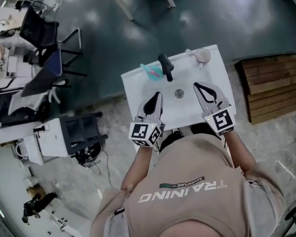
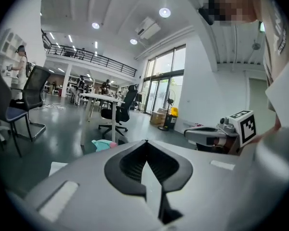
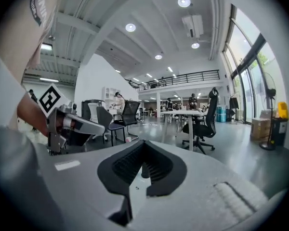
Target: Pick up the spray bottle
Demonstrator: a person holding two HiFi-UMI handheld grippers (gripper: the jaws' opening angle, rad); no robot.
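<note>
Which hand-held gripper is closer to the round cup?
Right. The right hand-held gripper is just short of the cup; the left hand-held gripper lies farther, to its left.

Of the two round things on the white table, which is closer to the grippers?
The small grey disc in the middle of the table, between the left gripper and the right gripper. The bigger cup stands at the far right corner.
</note>
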